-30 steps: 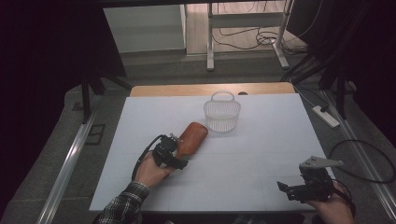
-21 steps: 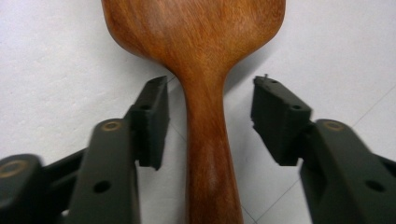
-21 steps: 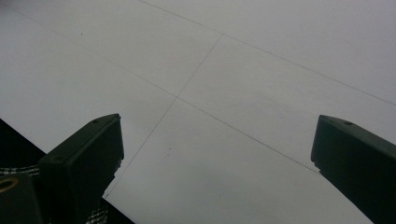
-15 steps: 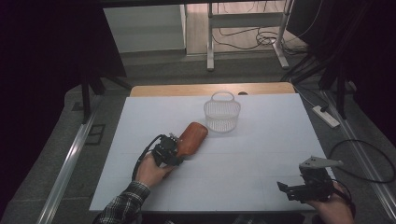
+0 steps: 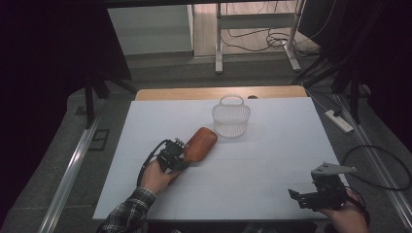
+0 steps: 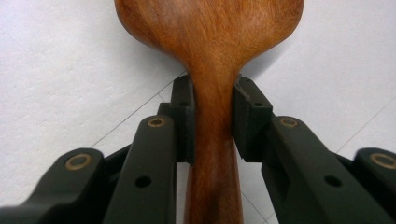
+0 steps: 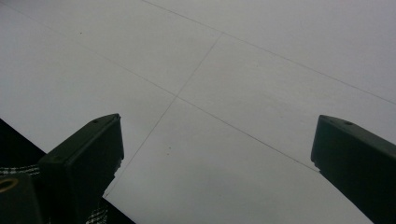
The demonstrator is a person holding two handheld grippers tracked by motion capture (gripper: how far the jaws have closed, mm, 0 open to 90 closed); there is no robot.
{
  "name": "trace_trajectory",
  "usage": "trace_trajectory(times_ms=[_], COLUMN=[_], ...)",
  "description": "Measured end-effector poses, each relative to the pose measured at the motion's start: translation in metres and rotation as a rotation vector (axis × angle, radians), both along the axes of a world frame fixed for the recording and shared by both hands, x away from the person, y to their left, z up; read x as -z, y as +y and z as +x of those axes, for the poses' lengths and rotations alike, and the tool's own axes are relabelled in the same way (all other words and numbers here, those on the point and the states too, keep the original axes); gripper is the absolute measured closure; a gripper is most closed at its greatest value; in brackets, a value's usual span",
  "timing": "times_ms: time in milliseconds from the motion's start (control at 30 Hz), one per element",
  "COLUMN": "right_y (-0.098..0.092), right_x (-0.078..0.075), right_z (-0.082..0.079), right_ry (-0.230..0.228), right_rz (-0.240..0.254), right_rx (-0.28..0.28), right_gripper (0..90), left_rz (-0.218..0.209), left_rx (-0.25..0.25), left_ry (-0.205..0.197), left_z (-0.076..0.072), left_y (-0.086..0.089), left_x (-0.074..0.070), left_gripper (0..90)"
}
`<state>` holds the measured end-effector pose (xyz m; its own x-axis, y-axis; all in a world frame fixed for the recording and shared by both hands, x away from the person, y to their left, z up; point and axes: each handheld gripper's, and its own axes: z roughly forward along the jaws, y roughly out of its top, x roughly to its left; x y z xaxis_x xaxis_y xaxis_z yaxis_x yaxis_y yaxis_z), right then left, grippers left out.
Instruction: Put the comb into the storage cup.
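The left gripper [image 6: 212,114], its jaws just closing, clamps the wooden spoon's [image 6: 212,56] neck; next comes lifting it toward the mesh basket [image 5: 231,119]. The right gripper [image 7: 217,154] gapes wide.

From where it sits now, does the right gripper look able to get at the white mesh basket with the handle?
Probably yes. The right gripper rests open at the table's near right corner, and bare white table lies between it and the white mesh basket. The left gripper, shut on the brown wooden spoon, stays off that path.
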<state>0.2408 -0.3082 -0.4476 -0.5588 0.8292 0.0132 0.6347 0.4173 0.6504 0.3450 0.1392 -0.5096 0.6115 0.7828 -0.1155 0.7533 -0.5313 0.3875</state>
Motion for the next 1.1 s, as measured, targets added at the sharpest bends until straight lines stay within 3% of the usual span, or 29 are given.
trace_trajectory(times_ms=[667, 1100], right_y=[0.000, 0.000], right_x=[0.000, 0.000], right_z=[0.000, -0.001], right_ry=[-0.002, -0.008], right_rz=[-0.004, -0.005], right_rx=[-0.002, -0.002], right_gripper=[2.5, 2.5], left_rz=[-0.034, -0.086], left_rx=[0.007, 0.004], left_ry=[-0.053, -0.078], left_z=[-0.004, -0.012], left_y=[0.004, 0.011], left_x=[-0.006, -0.013], left_gripper=[72.3, 72.1])
